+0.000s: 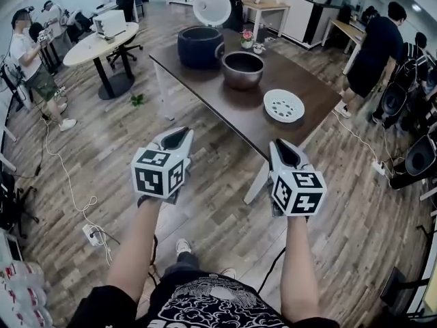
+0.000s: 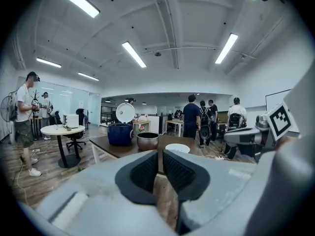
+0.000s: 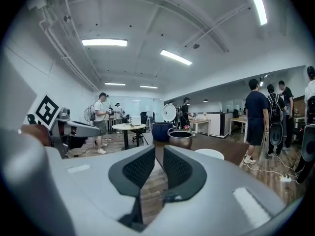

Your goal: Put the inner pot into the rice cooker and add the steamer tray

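Note:
A dark blue rice cooker [image 1: 199, 46] stands on the far end of the brown table [image 1: 225, 101] with its white lid [image 1: 212, 7] up. Beside it sits the metal inner pot [image 1: 242, 70]. The white steamer tray [image 1: 284, 105] lies nearer me on the table. My left gripper [image 1: 179, 137] and right gripper [image 1: 283, 149] hover over the floor short of the table, both shut and holding nothing. The left gripper [image 2: 160, 168] looks level at the cooker [image 2: 119, 133], pot [image 2: 147, 140] and tray [image 2: 177, 148]. The right gripper [image 3: 158, 166] faces the pot [image 3: 180, 138] and tray [image 3: 209, 153].
A round white table [image 1: 95, 46] with chairs stands at the left, with people beside it. A person in black [image 1: 375, 46] stands to the right of the brown table. Cables and a power strip [image 1: 92, 234] lie on the wooden floor. A small flower pot [image 1: 247, 38] sits behind the cooker.

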`<state>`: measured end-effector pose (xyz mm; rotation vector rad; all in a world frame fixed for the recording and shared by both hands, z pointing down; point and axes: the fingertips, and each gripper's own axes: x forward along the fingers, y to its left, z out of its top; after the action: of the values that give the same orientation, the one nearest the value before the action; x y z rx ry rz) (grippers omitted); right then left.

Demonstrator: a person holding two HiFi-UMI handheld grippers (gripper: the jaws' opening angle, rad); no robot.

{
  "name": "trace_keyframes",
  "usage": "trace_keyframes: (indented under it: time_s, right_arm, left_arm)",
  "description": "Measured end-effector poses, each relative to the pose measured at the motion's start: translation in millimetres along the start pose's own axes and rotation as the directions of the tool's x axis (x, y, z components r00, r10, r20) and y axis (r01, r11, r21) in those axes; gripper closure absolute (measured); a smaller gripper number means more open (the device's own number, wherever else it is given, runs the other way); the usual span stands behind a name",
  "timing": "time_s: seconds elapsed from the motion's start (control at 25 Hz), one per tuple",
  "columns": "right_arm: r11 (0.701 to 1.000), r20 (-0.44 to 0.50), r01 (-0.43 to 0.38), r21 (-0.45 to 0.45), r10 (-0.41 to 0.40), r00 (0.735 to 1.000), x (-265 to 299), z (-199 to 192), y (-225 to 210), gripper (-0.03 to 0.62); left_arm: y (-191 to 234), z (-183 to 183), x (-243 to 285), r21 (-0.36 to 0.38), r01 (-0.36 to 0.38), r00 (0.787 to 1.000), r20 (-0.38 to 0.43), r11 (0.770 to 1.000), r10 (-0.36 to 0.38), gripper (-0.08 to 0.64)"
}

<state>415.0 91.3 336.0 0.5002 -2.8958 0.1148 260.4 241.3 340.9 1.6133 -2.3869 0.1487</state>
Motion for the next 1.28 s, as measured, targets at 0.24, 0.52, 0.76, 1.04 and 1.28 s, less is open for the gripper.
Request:
trace_keyframes:
  time_s: [0.24, 0.52, 0.76, 1.04, 1.28]
  right_arm:
    - [0.999, -0.002, 0.037, 0.014, -0.037, 0.999, 27, 9, 8, 0.531]
    - [0.995, -0.014, 0.102, 0.02, -0.102, 0.995, 60, 15, 27, 0.475]
    - [0.989, -0.01, 0.145, 0.032, -0.145, 0.989, 88, 24, 46, 0.395]
    - [0.983, -0.015, 0.173, 0.053, -0.173, 0.985, 115, 27, 63, 0.308]
    - [0.966, -0.021, 0.246, 0.075, -0.245, 0.969, 124, 30, 56, 0.182]
  left_arm:
    - [26, 7, 25, 0.005, 0.057, 0.998, -0.014, 0.998, -0.057, 0.505]
    - [66, 14, 46, 0.013, 0.117, 0.993, -0.014, 0.993, -0.117, 0.455]
    - [105, 17, 55, 0.012, 0.146, 0.989, -0.02, 0.989, -0.146, 0.403]
    - [138, 16, 66, 0.027, 0.184, 0.982, -0.044, 0.983, -0.183, 0.317]
    - [163, 24, 71, 0.029, 0.182, 0.983, -0.02, 0.983, -0.181, 0.253]
